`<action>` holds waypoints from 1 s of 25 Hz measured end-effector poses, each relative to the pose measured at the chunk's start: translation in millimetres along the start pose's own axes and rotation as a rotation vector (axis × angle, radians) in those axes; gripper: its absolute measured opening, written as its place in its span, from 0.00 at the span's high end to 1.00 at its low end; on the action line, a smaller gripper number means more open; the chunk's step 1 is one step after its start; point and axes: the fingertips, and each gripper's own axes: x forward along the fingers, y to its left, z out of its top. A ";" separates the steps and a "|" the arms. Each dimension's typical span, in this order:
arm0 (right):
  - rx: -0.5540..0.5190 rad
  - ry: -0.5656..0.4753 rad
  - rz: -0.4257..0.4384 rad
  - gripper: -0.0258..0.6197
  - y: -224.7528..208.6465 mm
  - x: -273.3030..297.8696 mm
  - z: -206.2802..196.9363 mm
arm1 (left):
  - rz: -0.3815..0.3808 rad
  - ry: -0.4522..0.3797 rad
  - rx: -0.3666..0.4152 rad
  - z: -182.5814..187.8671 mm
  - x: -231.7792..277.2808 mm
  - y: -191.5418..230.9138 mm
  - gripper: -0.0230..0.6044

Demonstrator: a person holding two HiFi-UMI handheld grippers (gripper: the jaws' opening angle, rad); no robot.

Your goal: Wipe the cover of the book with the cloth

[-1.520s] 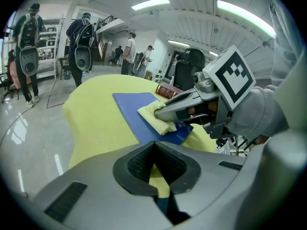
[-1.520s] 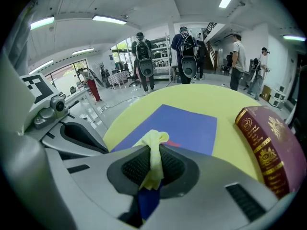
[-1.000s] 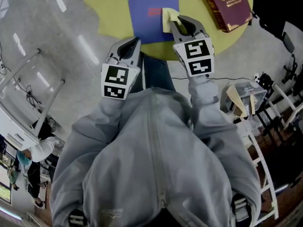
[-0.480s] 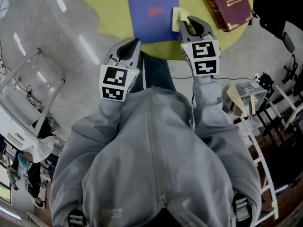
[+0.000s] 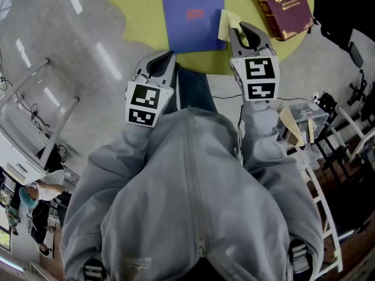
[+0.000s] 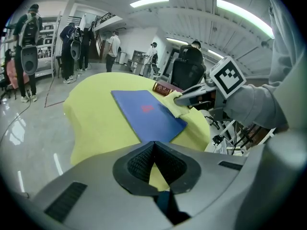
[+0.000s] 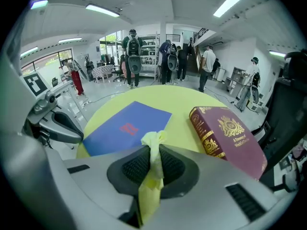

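A thin blue book [image 5: 193,13] lies flat on the round yellow table [image 5: 135,10]. My right gripper [image 5: 239,33] is shut on a pale yellow cloth [image 5: 227,23], which hangs just off the book's near right corner, over the tabletop. In the right gripper view the cloth [image 7: 152,150] is bunched between the pads, with the blue book [image 7: 127,126] ahead to the left. My left gripper [image 5: 159,63] is shut and holds nothing, hovering off the table's near edge below the book. From the left gripper view the blue book [image 6: 146,111] lies ahead, with the cloth [image 6: 177,108] at its right edge.
A thick maroon book with gold print [image 5: 281,2] lies at the table's right side, close beside the right gripper; it also shows as the maroon book [image 7: 230,135]. A white rack [image 5: 316,151] stands on the floor at right. Several people stand far off.
My right gripper has slid to the right with the cloth, from the blue book's right edge to the tabletop just beside it. The left gripper has barely moved.
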 end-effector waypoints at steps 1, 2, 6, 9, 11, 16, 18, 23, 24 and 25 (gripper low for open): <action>-0.005 -0.016 0.003 0.87 2.7 -4.7 6.1 | -0.002 0.005 -0.001 -1.8 0.6 -0.1 0.93; -0.010 -0.034 0.009 0.87 6.6 -9.1 12.7 | -0.004 0.009 -0.004 -3.4 1.3 0.1 0.93; -0.018 -0.104 0.073 0.87 32.2 -23.5 38.8 | -0.004 0.015 -0.005 -5.4 2.1 1.5 0.93; -0.005 -0.144 0.162 0.87 61.0 -29.0 54.2 | -0.005 0.013 -0.006 -5.6 0.4 1.9 0.93; 0.001 -0.156 0.224 0.87 80.1 -27.6 58.9 | -0.005 0.012 -0.006 -5.5 0.0 1.9 0.93; 0.039 -0.140 0.360 0.87 113.9 -7.7 52.6 | -0.007 0.016 -0.003 -4.7 2.3 1.6 0.93; 0.052 -0.129 0.386 0.87 121.1 0.1 48.5 | -0.007 0.016 -0.003 -4.4 1.7 1.9 0.93; 0.081 -0.103 0.413 0.87 128.1 17.8 33.3 | -0.005 0.014 -0.008 -4.7 1.2 2.2 0.93; 0.081 -0.097 0.416 0.87 129.4 20.4 30.9 | -0.005 0.014 -0.008 -4.6 1.3 2.3 0.93; 0.075 -0.093 0.417 0.87 131.1 22.5 29.0 | -0.005 0.014 -0.009 -4.5 1.3 2.3 0.93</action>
